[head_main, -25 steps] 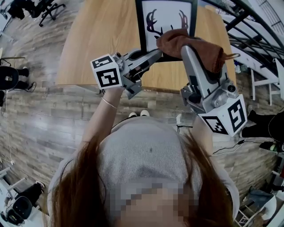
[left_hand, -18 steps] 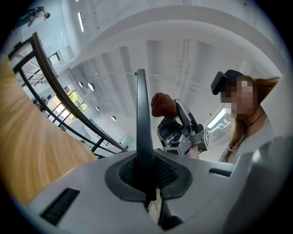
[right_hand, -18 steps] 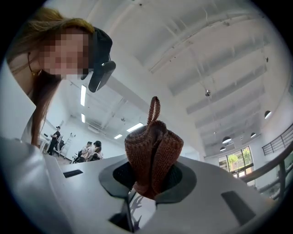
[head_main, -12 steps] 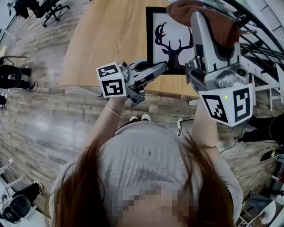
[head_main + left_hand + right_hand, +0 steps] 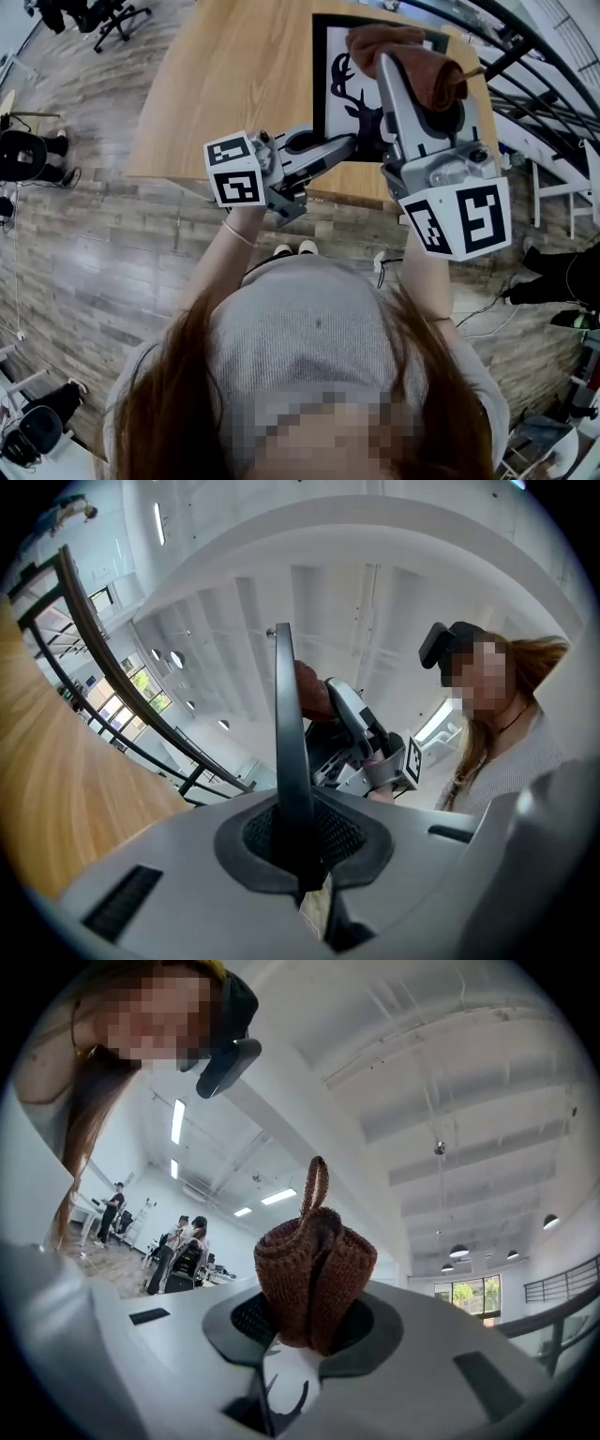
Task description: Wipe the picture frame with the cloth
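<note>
Snugly inside right claw (image 5: 305, 1333), cloth (image 5: 314, 1265)

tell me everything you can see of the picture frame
The picture frame is a flat rectangle with a thin black border around a white print of a black antlered deer head. The left gripper is shut on its lower edge, holding it over the wooden table. The brown cloth, pinched in the right gripper, sits at its upper part, seemingly touching.
</note>
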`<state>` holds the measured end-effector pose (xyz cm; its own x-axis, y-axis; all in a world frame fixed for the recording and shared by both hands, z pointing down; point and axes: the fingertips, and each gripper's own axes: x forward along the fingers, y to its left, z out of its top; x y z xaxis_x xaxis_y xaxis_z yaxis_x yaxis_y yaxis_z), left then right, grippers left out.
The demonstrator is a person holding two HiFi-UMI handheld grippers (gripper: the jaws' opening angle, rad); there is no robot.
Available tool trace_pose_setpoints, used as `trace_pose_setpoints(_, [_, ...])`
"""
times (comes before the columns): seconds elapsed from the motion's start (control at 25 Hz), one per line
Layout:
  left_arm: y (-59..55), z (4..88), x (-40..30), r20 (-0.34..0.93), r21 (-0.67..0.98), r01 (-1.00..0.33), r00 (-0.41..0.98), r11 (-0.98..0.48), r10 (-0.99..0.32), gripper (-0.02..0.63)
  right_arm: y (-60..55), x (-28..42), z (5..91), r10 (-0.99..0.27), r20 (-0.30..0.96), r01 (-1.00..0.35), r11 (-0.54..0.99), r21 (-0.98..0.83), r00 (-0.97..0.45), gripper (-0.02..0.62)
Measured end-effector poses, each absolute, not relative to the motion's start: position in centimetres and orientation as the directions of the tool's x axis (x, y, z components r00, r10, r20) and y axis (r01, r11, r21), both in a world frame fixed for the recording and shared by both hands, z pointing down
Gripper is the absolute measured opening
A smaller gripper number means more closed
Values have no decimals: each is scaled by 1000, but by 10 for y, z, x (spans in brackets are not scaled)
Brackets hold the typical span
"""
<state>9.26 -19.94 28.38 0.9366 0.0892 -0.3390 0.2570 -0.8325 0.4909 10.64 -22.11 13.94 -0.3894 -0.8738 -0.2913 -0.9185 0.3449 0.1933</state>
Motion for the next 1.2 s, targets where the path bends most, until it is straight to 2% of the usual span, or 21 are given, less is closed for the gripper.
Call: trace_pose_setpoints(1.2, [-205,293,85,-355,546,246,934,-801,45,26,-188,95,226,-915,-66,-907,381,180,-398,97])
